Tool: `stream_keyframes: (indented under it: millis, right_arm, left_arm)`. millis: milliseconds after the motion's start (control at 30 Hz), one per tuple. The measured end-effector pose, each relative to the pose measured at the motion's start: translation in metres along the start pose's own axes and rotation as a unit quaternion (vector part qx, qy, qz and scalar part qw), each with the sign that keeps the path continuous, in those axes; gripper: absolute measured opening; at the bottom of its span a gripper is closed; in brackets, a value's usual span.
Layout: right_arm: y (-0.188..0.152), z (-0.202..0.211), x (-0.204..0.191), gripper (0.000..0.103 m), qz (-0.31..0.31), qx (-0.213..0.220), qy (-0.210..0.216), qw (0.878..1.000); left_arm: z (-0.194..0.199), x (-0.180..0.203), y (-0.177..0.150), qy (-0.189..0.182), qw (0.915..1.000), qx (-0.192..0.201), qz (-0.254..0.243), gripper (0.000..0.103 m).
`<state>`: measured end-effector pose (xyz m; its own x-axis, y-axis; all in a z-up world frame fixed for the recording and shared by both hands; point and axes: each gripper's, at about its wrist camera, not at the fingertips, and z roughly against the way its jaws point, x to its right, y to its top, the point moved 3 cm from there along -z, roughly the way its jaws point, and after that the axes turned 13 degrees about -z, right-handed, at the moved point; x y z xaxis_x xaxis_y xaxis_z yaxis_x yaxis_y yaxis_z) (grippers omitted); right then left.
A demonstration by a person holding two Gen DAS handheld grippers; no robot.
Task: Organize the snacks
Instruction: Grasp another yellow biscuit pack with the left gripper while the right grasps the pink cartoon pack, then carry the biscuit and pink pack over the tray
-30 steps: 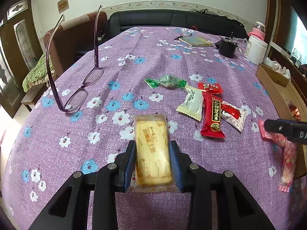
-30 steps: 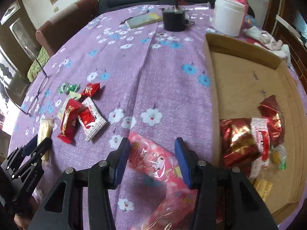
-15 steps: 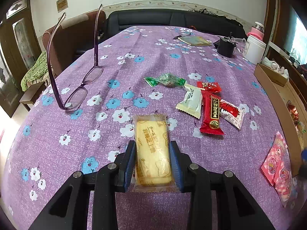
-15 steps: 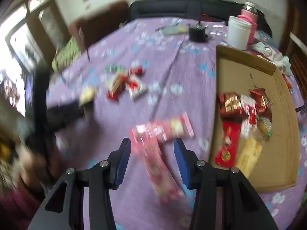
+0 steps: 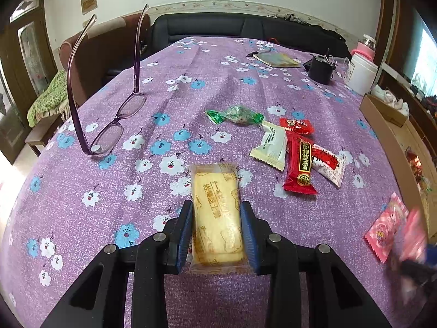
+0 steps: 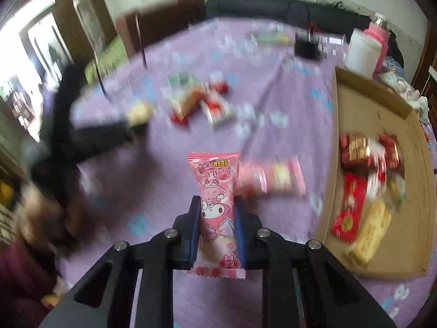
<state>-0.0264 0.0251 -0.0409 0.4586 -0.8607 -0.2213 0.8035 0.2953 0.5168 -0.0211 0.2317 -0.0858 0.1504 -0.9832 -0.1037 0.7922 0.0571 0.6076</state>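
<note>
Since a second ago the right gripper [image 6: 215, 229] has swung left and its jaws have just been closing onto a pink pack [image 6: 217, 205]. Across from it, the left gripper [image 5: 217, 235] stays clamped on a yellow biscuit [image 5: 217, 213]. The box [image 6: 382, 109] lies to the right gripper's right. Slick wrappers might slip in transit. Loose snacks [image 5: 289, 150] sit ahead on the purple floral cloth [image 5: 109, 218]; glasses [image 5: 109, 125] left, sofa beyond.

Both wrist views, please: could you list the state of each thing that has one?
Left gripper: shut on the yellow cheese biscuit packet.
Right gripper: jaws have just been closing, now shut on the pink cartoon snack packet.
Purple-framed glasses: unfolded, lenses down.
Brown cardboard tray: partly filled.
</note>
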Motion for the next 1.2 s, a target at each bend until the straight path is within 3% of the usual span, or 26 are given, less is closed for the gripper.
stream_keyframes:
  millis: [200, 267, 467, 733, 967, 1067, 1200]
  right_arm:
    - [0.049, 0.011, -0.007, 0.021, -0.057, 0.083, 0.049, 0.994]
    - [0.056, 0.002, -0.003, 0.021, -0.061, 0.099, 0.04, 0.992]
    - [0.053, -0.023, 0.034, 0.021, -0.113, 0.076, 0.066, 0.989]
    - [0.066, 0.004, 0.073, 0.021, -0.167, 0.106, 0.097, 0.975]
    - [0.073, 0.029, 0.128, 0.021, -0.244, 0.145, 0.083, 0.955]
    - [0.074, 0.029, 0.139, 0.021, -0.258, 0.146, 0.063, 0.953]
    - [0.074, 0.028, 0.136, 0.021, -0.261, 0.134, 0.074, 0.953]
  left_arm:
    - [0.001, -0.009, 0.001, -0.033, 0.999, 0.003, 0.028, 0.036]
    - [0.002, -0.012, 0.001, -0.037, 0.9987, 0.006, 0.036, 0.036]
    - [0.008, -0.013, 0.004, -0.037, 0.9983, 0.027, 0.038, 0.036]
    - [0.016, -0.009, 0.008, -0.033, 0.9979, 0.048, 0.026, 0.036]
    - [0.021, -0.006, 0.008, -0.03, 0.9977, 0.059, 0.018, 0.036]
    - [0.022, -0.004, 0.009, -0.029, 0.9975, 0.062, 0.015, 0.036]
    - [0.027, 0.0, 0.008, -0.028, 0.9969, 0.073, 0.011, 0.036]
